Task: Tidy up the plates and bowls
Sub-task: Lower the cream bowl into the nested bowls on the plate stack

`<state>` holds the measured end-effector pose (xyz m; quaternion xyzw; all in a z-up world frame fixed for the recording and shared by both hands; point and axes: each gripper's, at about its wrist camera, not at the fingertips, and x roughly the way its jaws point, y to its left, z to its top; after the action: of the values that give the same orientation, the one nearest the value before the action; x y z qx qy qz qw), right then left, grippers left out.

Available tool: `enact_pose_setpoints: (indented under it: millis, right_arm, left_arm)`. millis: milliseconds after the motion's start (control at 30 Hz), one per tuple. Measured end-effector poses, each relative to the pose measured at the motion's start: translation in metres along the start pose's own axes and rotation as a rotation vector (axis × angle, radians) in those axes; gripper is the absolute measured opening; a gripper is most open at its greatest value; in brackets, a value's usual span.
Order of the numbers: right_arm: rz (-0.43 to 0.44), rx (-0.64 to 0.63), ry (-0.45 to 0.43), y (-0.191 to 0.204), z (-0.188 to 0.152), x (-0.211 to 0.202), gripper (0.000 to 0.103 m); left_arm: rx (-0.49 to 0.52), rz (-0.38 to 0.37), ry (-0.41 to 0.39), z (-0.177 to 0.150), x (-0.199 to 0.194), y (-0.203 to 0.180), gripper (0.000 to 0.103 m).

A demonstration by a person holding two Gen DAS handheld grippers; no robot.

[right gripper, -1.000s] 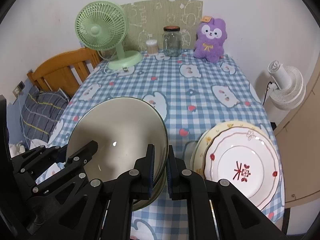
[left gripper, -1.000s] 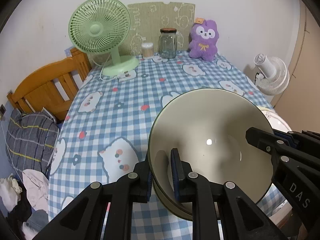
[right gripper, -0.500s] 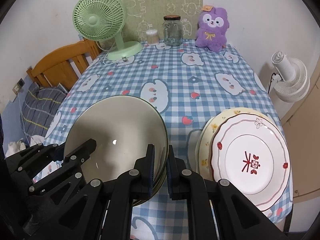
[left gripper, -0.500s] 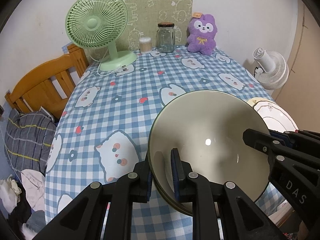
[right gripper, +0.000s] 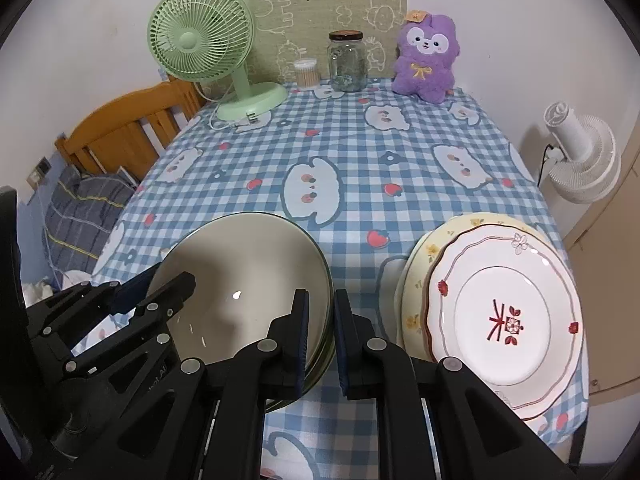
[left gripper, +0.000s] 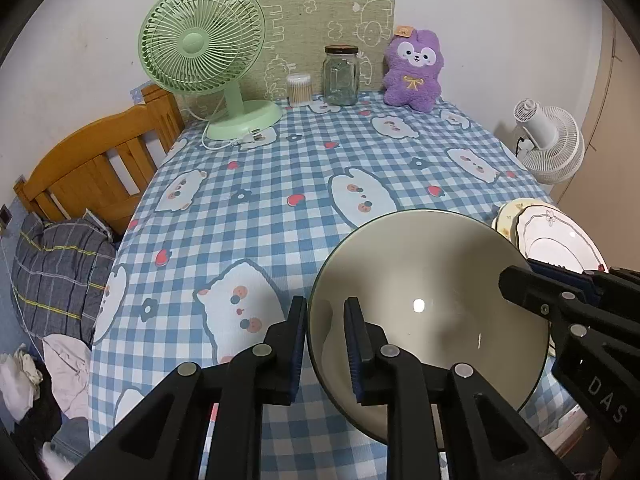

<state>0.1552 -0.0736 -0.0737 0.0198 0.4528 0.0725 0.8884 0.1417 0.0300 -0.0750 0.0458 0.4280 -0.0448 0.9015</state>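
Note:
A wide beige bowl (left gripper: 420, 300) (right gripper: 248, 264) with a dark green outside sits near the front edge of the checked tablecloth (left gripper: 280, 184). A second rim shows just beneath it, as if nested. My left gripper (left gripper: 325, 300) (right gripper: 168, 280) straddles its left rim. Its jaws are opening, with a small gap inside the wall. My right gripper (right gripper: 322, 294) (left gripper: 520, 270) straddles the right rim, its jaws starting to open but its pads still at the rim. Right of the bowl, a white plate with a red mark (right gripper: 504, 312) (left gripper: 552, 236) lies on a yellow-rimmed plate (right gripper: 420, 256).
Along the far edge stand a green desk fan (left gripper: 204, 40), a cotton-swab tub (left gripper: 300, 90), a glass jar (left gripper: 341, 76) and a purple plush (left gripper: 414, 72). A wooden frame (left gripper: 92, 168) and piled clothes lie left. A white fan (right gripper: 580, 156) stands right.
Both grippers and the bowl have shifted slightly together, bringing the plates further into the left wrist view. The left jaws have parted a little around the rim.

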Motion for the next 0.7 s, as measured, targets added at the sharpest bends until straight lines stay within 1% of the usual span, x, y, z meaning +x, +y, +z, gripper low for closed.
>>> enact_pose_setpoints:
  millis: [33, 100, 167, 233, 267, 300, 367, 433, 500, 533, 600, 700]
  right_arm:
    - [0.000, 0.002, 0.001, -0.001, 0.000, 0.000, 0.016]
    - [0.009, 0.008, 0.003, -0.003, 0.000, 0.000, 0.017]
    - [0.020, 0.015, 0.011, -0.004, 0.000, 0.002, 0.026]
    - [0.034, 0.028, 0.014, -0.006, -0.001, 0.003, 0.051]
    - [0.043, 0.038, 0.011, -0.007, -0.001, 0.003, 0.055]
    - [0.047, 0.044, 0.007, -0.008, -0.001, 0.003, 0.057]
    - [0.048, 0.047, 0.007, -0.009, -0.001, 0.005, 0.057]
    - [0.052, 0.050, 0.014, -0.009, -0.001, 0.007, 0.057]
    - [0.050, 0.045, 0.015, -0.008, -0.002, 0.010, 0.057]
    - [0.047, 0.041, 0.015, -0.008, -0.003, 0.011, 0.057]
    - [0.035, 0.035, 0.015, -0.007, -0.004, 0.015, 0.057]
    - [0.026, 0.036, 0.018, -0.008, -0.006, 0.020, 0.057]
  left_arm:
    - [0.010, -0.005, 0.000, 0.000, 0.000, -0.002, 0.023]
    - [0.024, 0.001, -0.013, -0.001, -0.002, -0.005, 0.032]
    - [0.032, 0.008, -0.025, -0.001, -0.003, -0.006, 0.036]
    - [0.034, 0.007, -0.028, -0.001, -0.003, -0.006, 0.038]
    - [0.033, 0.006, -0.028, 0.000, -0.003, -0.006, 0.039]
    - [0.038, 0.007, -0.027, 0.000, -0.002, -0.006, 0.039]
    - [0.042, 0.006, -0.020, 0.000, 0.000, -0.006, 0.040]
    - [0.043, 0.003, -0.013, -0.001, 0.002, -0.005, 0.044]
    - [0.040, 0.002, -0.021, -0.002, 0.003, -0.003, 0.060]
    - [0.041, 0.005, -0.032, -0.003, 0.003, -0.002, 0.063]
    - [0.052, 0.018, -0.045, -0.005, 0.003, -0.003, 0.066]
    - [0.059, 0.002, -0.029, -0.006, 0.007, -0.003, 0.068]
